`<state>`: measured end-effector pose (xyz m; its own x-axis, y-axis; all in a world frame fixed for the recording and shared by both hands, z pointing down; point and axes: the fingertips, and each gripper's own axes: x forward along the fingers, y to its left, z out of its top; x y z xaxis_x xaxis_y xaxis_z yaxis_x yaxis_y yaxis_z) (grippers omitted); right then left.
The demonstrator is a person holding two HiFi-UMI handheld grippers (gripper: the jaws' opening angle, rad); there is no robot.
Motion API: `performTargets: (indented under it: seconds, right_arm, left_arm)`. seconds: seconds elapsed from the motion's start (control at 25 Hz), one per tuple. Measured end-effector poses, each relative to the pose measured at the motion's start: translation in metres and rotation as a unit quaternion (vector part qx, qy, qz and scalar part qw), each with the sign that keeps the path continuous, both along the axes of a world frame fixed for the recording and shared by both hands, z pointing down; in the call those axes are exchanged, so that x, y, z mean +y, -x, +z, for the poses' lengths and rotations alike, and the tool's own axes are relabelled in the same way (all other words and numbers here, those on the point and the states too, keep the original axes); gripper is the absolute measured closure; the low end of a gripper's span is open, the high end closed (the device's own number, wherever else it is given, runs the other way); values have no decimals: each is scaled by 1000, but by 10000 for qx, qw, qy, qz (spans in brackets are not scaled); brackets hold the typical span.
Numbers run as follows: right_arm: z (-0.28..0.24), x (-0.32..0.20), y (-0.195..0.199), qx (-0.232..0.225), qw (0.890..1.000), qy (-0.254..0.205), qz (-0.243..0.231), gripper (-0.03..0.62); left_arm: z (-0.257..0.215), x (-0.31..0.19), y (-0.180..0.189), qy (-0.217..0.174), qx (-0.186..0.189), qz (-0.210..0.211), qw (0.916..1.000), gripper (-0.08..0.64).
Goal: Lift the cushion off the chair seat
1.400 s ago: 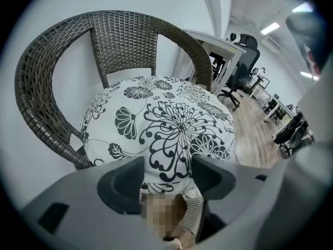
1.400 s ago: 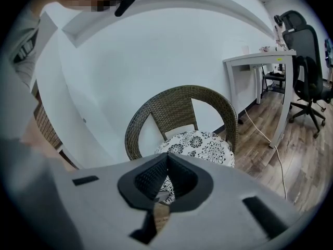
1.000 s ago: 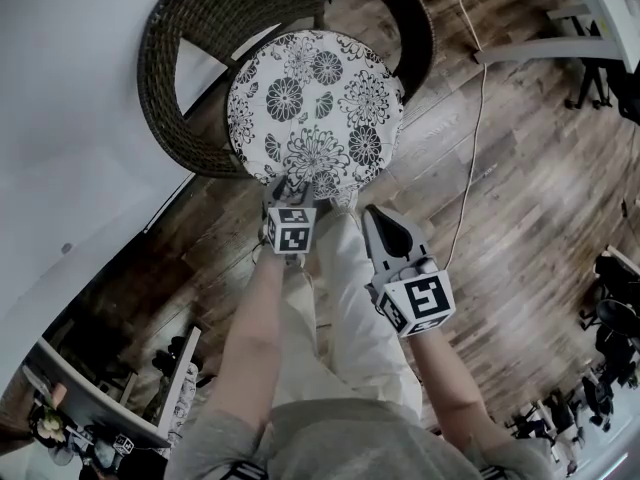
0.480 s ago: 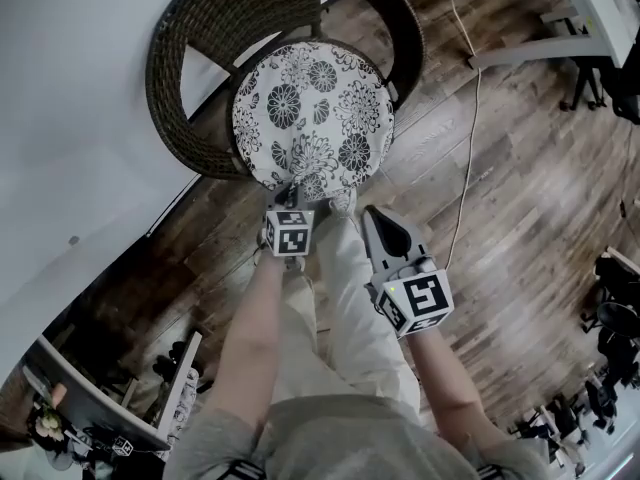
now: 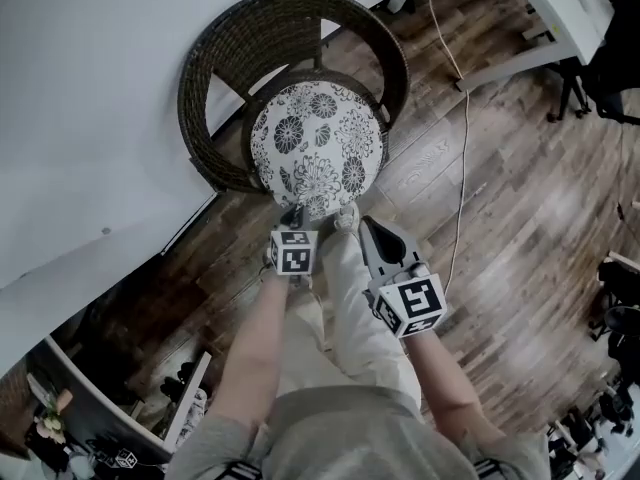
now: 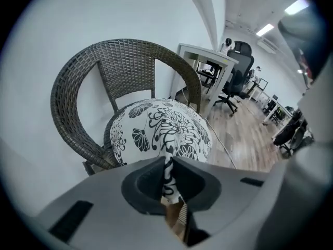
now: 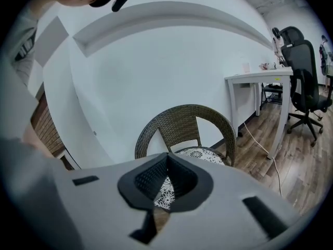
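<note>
A round white cushion [image 5: 315, 148] with black flowers lies on the seat of a dark wicker chair [image 5: 230, 58]. My left gripper [image 5: 292, 213] is shut on the cushion's near edge. In the left gripper view the cushion [image 6: 161, 129] rises slightly toward the left gripper [image 6: 167, 163], with a fold of patterned fabric pinched between the jaws. My right gripper [image 5: 367, 223] hangs beside it to the right, off the cushion. In the right gripper view the right gripper [image 7: 167, 158] has its jaws together with nothing between them, and the chair [image 7: 182, 116] and cushion [image 7: 200, 154] lie beyond.
The chair stands against a white wall [image 5: 90, 118] on a wooden floor. A thin cable [image 5: 462, 148] runs across the floor to its right. A white desk [image 5: 560, 28] and a black office chair [image 6: 237, 72] stand farther right. The person's legs are under the grippers.
Both grippers have risen, and the chair and cushion now look smaller and farther below. The left gripper has stayed at the cushion's near edge.
</note>
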<state>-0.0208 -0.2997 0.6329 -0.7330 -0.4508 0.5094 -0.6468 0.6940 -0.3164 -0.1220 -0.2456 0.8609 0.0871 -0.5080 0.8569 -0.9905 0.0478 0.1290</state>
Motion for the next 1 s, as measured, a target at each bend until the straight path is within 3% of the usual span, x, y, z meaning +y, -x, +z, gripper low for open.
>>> performTargets:
  seconds: [0.52, 1.0]
  right_arm:
    - [-72, 31, -2, -63, 9991, -406, 125, 591]
    - [-128, 60, -16, -79, 9954, -925, 249, 591]
  left_arm:
    - [-91, 14, -2, -401, 7, 175, 9990, 532]
    - [-169, 26, -5, -1110, -38, 351, 9932, 532]
